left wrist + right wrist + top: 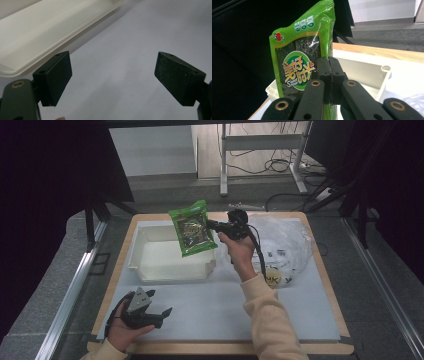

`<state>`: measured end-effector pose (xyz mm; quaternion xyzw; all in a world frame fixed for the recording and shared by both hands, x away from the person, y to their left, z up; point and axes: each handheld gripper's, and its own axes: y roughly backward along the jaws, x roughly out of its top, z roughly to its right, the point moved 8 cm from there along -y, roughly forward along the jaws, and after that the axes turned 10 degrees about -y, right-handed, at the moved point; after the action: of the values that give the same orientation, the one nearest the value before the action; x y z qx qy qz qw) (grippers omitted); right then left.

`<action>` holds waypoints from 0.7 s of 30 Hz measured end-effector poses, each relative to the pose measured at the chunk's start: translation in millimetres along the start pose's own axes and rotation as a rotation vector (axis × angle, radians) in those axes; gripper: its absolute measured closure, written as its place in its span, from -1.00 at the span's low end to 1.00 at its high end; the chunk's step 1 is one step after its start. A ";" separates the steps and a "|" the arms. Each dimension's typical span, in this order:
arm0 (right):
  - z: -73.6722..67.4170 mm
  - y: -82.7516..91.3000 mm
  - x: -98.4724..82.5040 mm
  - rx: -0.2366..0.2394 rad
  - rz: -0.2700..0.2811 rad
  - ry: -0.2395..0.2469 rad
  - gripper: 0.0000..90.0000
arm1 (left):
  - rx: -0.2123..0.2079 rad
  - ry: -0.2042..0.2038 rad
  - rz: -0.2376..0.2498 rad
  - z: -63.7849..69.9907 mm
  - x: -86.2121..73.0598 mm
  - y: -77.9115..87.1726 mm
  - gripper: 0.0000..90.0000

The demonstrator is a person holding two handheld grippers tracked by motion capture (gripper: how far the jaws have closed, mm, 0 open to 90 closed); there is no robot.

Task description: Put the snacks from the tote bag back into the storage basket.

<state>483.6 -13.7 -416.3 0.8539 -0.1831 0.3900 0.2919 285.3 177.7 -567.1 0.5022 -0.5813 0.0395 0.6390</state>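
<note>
Gripping a green snack packet (193, 228) above the white bin (141, 251), the right tool (216, 225) is clamped; left tool (169, 311) gapes.

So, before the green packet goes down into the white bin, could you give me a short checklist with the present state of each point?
1. Right tool shut on the green snack packet: ok; the jaws pinch its edge in the right gripper view.
2. Packet over the white bin: ok; in the high view it hangs above the bin's right part.
3. Bin has free room: ok; the part of its floor in sight is bare.
4. Left tool out of the way: ok; open, low over the white mat in front of the bin.
5. Clear plastic bag apart from the packet: ok; it lies right of the hand.
6. Grip firm enough: cannot tell.
</note>
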 end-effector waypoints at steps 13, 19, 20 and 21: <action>-11.5 -16.1 -4.9 0.022 -0.014 0.006 1.00 | -0.002 0.003 0.003 0.1 0.5 0.6 -0.68; -15.2 -19.5 -6.7 0.022 -0.019 0.013 1.00 | -0.005 0.003 0.003 0.2 0.3 0.5 -0.68; -15.5 -20.1 -7.1 0.023 -0.020 0.012 1.00 | -0.005 0.004 0.004 0.2 0.3 0.4 -0.68; -16.4 -21.9 -8.4 0.023 -0.023 0.013 1.00 | -0.005 0.003 0.003 0.3 0.3 0.5 -0.68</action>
<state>481.0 14.3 -422.0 0.8568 -0.1667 0.3943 0.2876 284.9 177.5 -566.7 0.4996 -0.5813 0.0397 0.6410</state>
